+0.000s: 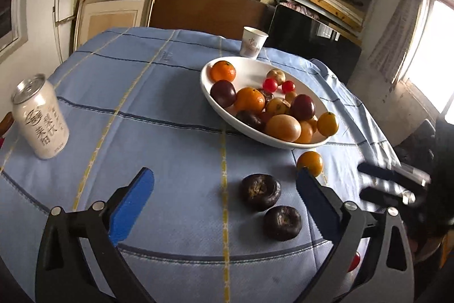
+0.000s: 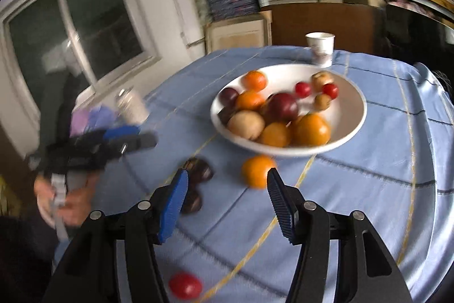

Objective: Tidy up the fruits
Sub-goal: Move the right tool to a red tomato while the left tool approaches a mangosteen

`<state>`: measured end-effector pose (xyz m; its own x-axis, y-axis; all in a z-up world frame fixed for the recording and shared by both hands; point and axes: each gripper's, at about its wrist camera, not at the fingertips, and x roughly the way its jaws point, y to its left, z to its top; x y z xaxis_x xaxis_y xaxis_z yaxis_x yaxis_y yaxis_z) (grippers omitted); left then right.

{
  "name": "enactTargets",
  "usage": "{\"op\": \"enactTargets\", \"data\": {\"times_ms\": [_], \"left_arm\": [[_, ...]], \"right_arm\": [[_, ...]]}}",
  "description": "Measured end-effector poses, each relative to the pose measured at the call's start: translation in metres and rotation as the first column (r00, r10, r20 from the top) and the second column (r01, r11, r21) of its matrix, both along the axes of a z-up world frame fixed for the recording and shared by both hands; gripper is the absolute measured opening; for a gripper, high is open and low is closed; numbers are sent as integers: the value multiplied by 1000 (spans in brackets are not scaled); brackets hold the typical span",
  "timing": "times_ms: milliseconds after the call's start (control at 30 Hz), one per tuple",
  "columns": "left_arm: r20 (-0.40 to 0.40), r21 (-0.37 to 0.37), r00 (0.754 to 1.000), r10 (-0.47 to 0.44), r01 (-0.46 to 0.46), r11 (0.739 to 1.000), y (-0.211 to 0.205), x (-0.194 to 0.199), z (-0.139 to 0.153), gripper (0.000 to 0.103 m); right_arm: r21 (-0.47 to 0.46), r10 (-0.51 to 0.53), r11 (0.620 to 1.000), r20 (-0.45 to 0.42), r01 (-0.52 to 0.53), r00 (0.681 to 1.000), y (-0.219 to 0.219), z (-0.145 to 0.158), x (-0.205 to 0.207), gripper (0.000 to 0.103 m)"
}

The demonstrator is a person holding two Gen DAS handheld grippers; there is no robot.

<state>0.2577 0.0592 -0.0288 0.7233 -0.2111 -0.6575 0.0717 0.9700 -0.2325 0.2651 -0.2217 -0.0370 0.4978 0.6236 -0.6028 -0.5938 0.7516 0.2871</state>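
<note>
- The surface (image 1: 170, 93), under a blue cloth with yellow and dark stripes, carries everything: the bowl towards the back, loose fruit in front of it, a can and a paper cup off to the sides
- The white bowl (image 1: 208, 93) already holds most of the fruit: oranges, dark plums, a few yellowish ones and small red ones, so the sorting looks well past halfway
- The left claw (image 1: 224, 189) stands spread wide with nothing between its blue pads, over the near part of the cloth, with the two dark fruits just ahead of it
- The right claw (image 2: 225, 190) is partly open and holds nothing; in its own view the loose orange sits just beyond its right finger, apart from the pads as far as the blur lets me judge
- Still outside the bowl: one loose orange (image 1: 309, 162) just in front of the rim, two dark wrinkled fruits (image 1: 260, 191) close together nearer the claws, and a small red fruit (image 2: 185, 285) at the near edge
- So four pieces appear left to move; the can (image 1: 41, 118) and the paper cup (image 1: 253, 43) are not fruit and probably stay put
</note>
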Motion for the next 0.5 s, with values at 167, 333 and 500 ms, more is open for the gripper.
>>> {"op": "enactTargets", "data": {"times_ms": [167,333,500], "left_arm": [[24,28,999,23,-24,999,1,-5,2,98],[4,51,1000,7,-8,999,-6,-2,-2,98],[-18,86,1000,9,-7,996,-10,2,-10,98]], "right_arm": [[-6,35,999,-91,-36,995,1,-20,-19,59],[-73,87,993,-82,-93,993,11,-24,-40,59],[-174,100,978,-89,-115,991,21,-34,-50,59]]}}
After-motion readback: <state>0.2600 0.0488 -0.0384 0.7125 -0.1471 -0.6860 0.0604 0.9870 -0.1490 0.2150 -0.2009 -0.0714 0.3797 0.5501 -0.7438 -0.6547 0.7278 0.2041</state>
